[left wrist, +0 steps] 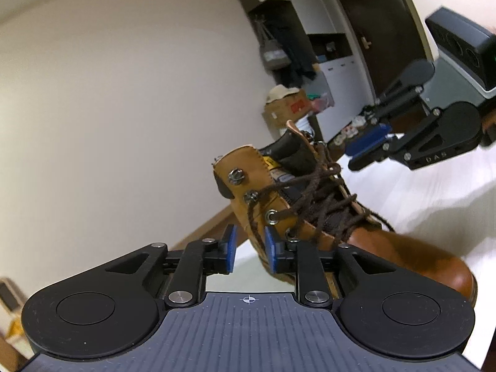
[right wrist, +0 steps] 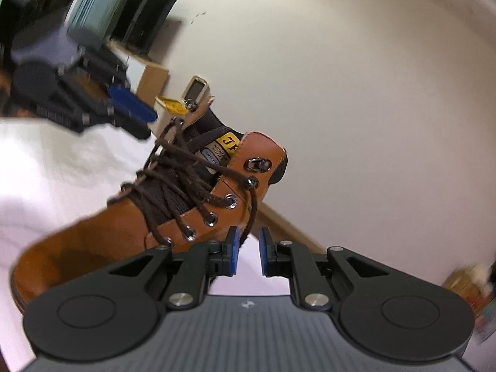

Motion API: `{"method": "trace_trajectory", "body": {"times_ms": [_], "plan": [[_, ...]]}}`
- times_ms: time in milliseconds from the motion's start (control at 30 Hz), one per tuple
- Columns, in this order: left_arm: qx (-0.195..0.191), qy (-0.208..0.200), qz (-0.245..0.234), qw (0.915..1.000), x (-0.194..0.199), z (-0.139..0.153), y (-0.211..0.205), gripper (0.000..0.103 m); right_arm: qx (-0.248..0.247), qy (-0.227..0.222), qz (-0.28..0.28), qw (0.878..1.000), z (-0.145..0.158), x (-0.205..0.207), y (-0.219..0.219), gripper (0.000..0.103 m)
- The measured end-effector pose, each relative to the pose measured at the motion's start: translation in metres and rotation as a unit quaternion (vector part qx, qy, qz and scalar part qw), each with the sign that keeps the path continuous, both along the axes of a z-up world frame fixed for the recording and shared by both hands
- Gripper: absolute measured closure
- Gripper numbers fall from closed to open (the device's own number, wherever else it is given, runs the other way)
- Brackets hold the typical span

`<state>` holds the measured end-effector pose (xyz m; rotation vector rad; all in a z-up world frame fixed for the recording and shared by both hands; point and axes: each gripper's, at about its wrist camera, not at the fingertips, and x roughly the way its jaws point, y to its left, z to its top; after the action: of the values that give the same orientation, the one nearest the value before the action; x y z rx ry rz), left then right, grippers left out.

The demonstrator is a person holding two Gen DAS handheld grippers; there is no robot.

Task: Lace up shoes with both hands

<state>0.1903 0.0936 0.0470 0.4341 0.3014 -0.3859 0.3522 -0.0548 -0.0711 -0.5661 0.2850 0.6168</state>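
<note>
Boot [left wrist: 356,235] in tan leather stands on a white table [left wrist: 434,192], between two grippers. Its dark brown lace [left wrist: 310,198] is crossed through the lower eyelets and round one hook on each side; the top hook [left wrist: 236,176] is bare and no bow is tied, so the finishing is judged left to do. The left gripper [left wrist: 249,252] is part open with nothing between its pads. The right gripper [right wrist: 249,251] is part open too, a loose lace end hanging just inside its left pad, not pinched.
</note>
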Motion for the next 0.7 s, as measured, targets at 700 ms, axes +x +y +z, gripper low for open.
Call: {"method": "trace_trajectory", "body": {"times_ms": [700], "plan": [[0.005, 0.030, -0.035, 0.9989, -0.027, -0.006, -0.008, 0.101, 0.116, 0.151, -0.016, 0.982, -0.003, 0.005, -0.038, 0.101]]}}
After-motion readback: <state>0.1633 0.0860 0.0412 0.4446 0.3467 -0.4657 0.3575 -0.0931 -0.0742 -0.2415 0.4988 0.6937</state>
